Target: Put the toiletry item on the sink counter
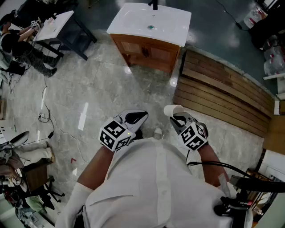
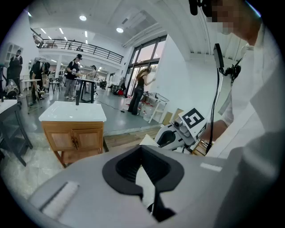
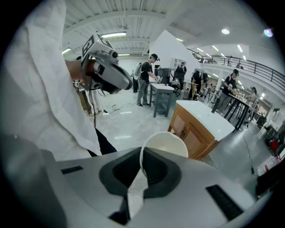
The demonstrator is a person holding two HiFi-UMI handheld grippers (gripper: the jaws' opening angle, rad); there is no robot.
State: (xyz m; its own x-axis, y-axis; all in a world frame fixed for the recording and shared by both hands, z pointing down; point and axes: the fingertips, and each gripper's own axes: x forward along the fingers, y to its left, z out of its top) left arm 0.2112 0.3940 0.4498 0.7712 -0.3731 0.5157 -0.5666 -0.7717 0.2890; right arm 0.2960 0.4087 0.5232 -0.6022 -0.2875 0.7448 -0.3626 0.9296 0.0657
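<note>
glossy white sink top (image 1: 171,20) on a wooden cabinet (image 1: 153,52), polished stone-look floor (image 1: 89,84), matt wooden planks (image 1: 222,95).

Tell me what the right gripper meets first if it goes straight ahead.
Probably the wooden sink cabinet, across the floor; the cup held in the right gripper's jaws would touch first. Depth unclear.

Open marble floor (image 1: 102,89) up to the sink counter (image 1: 127,20); faucet (image 1: 155,4) at its back edge.
</note>
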